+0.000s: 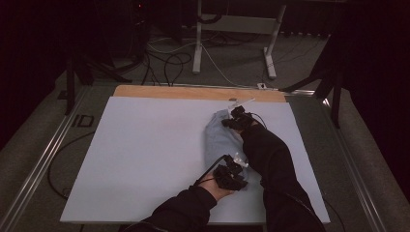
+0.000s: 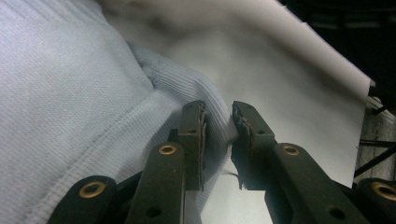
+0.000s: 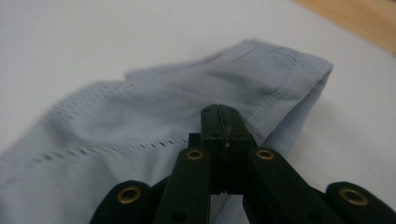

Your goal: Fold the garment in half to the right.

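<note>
We are partway through folding a pale blue garment [image 1: 220, 140], which lies as a narrow bundle on the white sheet [image 1: 145, 154] that covers the table, a little toward three o'clock from the sheet's middle and running from twelve to six. Our right gripper [image 1: 238, 117] is at the bundle's twelve o'clock end; in its own view the jaws are pressed tight together over the cloth [image 3: 154, 112] near a stitched hem, and whether they pinch a layer we cannot tell. Our left gripper [image 1: 231, 173] is at the six o'clock end, its jaws standing apart around a ribbed edge [image 2: 205, 93] of the fabric, with cloth between them but not yet squeezed. As we judge it, the step in hand is taking hold of both ends. Next we would close the left jaws on that edge, then lift both ends evenly so the cloth stays flat.
</note>
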Demonstrator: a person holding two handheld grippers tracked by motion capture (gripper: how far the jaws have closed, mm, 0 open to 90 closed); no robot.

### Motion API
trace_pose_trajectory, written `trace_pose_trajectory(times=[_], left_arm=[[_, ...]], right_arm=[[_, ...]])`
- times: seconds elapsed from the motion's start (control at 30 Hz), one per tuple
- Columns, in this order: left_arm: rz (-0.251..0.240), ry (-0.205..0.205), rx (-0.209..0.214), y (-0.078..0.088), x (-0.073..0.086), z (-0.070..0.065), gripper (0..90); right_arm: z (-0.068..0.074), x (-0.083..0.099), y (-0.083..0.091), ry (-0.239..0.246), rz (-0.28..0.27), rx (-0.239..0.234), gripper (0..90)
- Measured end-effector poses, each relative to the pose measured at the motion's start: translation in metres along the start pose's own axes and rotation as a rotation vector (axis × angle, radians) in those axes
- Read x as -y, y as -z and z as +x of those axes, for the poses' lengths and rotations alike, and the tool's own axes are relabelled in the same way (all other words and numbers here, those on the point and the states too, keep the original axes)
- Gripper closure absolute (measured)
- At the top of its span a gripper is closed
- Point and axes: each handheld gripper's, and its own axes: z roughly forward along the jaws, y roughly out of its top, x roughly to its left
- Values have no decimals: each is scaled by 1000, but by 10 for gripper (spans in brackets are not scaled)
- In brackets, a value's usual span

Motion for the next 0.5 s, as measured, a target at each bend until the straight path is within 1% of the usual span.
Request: trace_pose_trajectory(times=[0.03, 0.07, 0.1, 0.13, 0.2, 0.23, 0.3, 0.33, 0.37, 0.4, 0.43, 0.47, 0.5], left_arm=[[0, 0, 1, -1, 0, -1, 761], [3, -3, -3, -1, 0, -1, 761], [5, -6, -3, -2, -1, -1, 770], [6, -5, -3, -3, -1, -1, 770], [13, -3, -5, -5, 0, -1, 802], [17, -2, -12, -6, -1, -2, 820], [21, -5, -18, -7, -1, -3, 851], [24, -7, -23, -7, -1, -3, 853], [24, -7, -23, -7, -1, -3, 855], [35, -20, -32, -8, -1, -5, 855], [41, -26, -33, -9, -1, -5, 854], [41, -27, -35, -10, -1, -5, 853], [37, -19, -34, -10, -1, -5, 850]], right_arm=[[-2, 5, -6, 3, 31, 7, 900], [-2, 5, -6, 3, 31, 7, 900], [-2, 7, -9, 6, 53, 16, 900], [-1, 8, -10, 6, 52, 15, 900], [-1, 7, -10, 3, 50, 18, 900], [0, 6, -9, -2, 48, 16, 899], [-1, 3, -2, 5, 23, 19, 872], [-1, 1, 3, -1, 2, 15, 840], [-1, 1, 3, -1, 2, 15, 840], [-2, 0, 8, -10, -22, 7, 820], [-3, -3, 17, -15, -44, 3, 747], [-4, -5, 21, -23, -56, -5, 703], [-4, -5, 26, -30, -68, -8, 700]])
